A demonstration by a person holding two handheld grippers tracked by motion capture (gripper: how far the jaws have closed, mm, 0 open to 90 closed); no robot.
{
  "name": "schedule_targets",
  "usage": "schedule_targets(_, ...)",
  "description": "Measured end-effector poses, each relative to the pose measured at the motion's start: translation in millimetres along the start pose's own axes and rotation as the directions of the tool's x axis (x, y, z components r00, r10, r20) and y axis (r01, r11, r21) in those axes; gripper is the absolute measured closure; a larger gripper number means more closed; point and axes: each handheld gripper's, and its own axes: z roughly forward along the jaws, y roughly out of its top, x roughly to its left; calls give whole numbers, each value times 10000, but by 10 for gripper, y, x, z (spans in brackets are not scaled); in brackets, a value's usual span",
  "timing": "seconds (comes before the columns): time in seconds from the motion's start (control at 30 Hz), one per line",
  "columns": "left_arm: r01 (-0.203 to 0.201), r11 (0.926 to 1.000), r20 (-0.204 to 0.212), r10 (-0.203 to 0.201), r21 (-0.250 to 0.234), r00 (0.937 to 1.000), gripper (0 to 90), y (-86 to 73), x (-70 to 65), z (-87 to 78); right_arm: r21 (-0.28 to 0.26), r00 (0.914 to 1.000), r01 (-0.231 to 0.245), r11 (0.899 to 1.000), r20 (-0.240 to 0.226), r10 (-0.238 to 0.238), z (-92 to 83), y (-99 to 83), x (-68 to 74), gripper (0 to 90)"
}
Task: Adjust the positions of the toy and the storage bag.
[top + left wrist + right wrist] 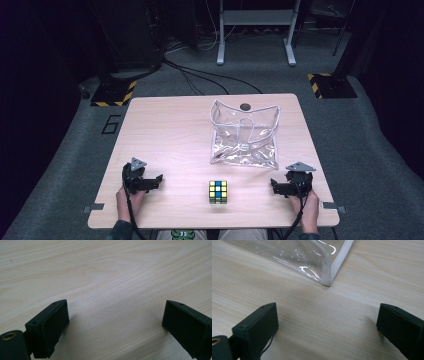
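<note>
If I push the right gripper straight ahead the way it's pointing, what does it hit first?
Probably the near corner of the clear plastic bag: it lies just ahead of the open right gripper, with bare table between. Depth is hard to judge.

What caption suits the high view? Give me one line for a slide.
Open left gripper and right gripper rest either side of a puzzle cube, clear bag behind it.

Between your left tool and the cube you have bare tabletop. Near your right tool, the clear bag blocks the way ahead; its white-trimmed corner sits just beyond the open jaws.
</note>
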Motion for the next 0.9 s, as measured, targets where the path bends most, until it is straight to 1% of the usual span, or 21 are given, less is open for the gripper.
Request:
schedule_targets(0.1, -22, 10000, 17, 22, 4, 10000, 69, 1, 3, 0, 12, 10000, 21, 10000, -20, -21, -2, 0, 0, 29)
schedule_targets(0.17, 1, 10000, 15, -1, 32, 10000, 69, 6, 0, 2, 37, 9998, -66, 10000, 173, 65, -1, -2, -1, 10)
schedule_targets(0.3, 27, 10000, -4, -27, 39, 10000, 69, 9, -1, 3, 56, 9998, -34, 10000, 180, 33, -2, -1, 0, 4)
schedule_targets(0.33, 109, 9999, -115, -109, -14, 9999, 69, 8, -8, 6, 46, 9995, -30, 10000, 326, 28, 0, 1, 10, 0)
schedule_targets(0.43, 233, 9997, -216, -233, 7, 9995, 70, 13, -17, 11, 47, 9991, -100, 9999, 410, 98, -1, 3, 23, 0)
schedule_targets(0.5, 261, 9997, -249, -260, 11, 9994, 70, 16, -19, 13, 95, 9991, -57, 9999, 428, 53, -6, 4, 31, 0)
schedule_targets(0.53, 267, 9996, -244, -266, 48, 9993, 70, 23, -19, 14, 144, 9991, -107, 9998, 420, 101, -9, 8, 33, 0)
schedule_targets(0.57, 307, 9993, -264, -302, 210, 9992, 72, 36, -19, 7, 186, 9989, -186, 9997, 425, 178, -9, 10, 38, 0)
schedule_targets(0.6, 227, 9992, -194, -221, 317, 9996, 78, 49, -15, 2, 227, 9991, -166, 9996, 399, 157, -8, 14, 34, 0)
schedule_targets(0.63, 227, 9992, -194, -221, 317, 9996, 89, 49, -15, 2, 286, 9992, -158, 9995, 375, 148, -8, 20, 30, 0)
schedule_targets(0.67, 38, 9986, -18, -37, 530, 10000, 88, 66, -9, -2, 340, 9993, -143, 9993, 358, 131, -9, 25, 27, 0)
schedule_targets(0.7, 30, 9981, 36, -32, 618, 10000, 76, 76, -13, 2, 452, 9992, -239, 9987, 329, 225, -10, 34, 29, 0)
schedule_targets(0.73, -2, 9975, 155, -9, 711, 9999, 61, 88, -12, 6, 456, 9994, -190, 9988, 299, 176, -7, 40, 22, 0)
schedule_targets(0.77, -2, 9975, 155, -9, 711, 9999, 50, 88, -12, 6, 521, 9993, -167, 9985, 331, 150, -2, 50, 14, 0)
schedule_targets(0.8, 34, 9965, 354, -64, 841, 9994, 46, 119, -15, 1, 609, 9993, -270, 9978, 260, 255, -11, 64, 10, 0)
schedule_targets(0.83, 42, 9968, 367, -71, 803, 9993, 46, 139, -23, 3, 550, 9993, -343, 9979, 184, 333, -21, 76, 1, 0)
schedule_targets(0.87, 62, 9965, 466, -101, 838, 9989, 44, 161, -29, -3, 450, 9992, -371, 9983, 147, 365, -28, 94, -12, 0)
schedule_targets(0.9, 60, 9967, 492, -101, 815, 9987, 43, 187, -35, -7, 484, 9991, -417, 9980, 14, 417, -48, 115, -18, 0)
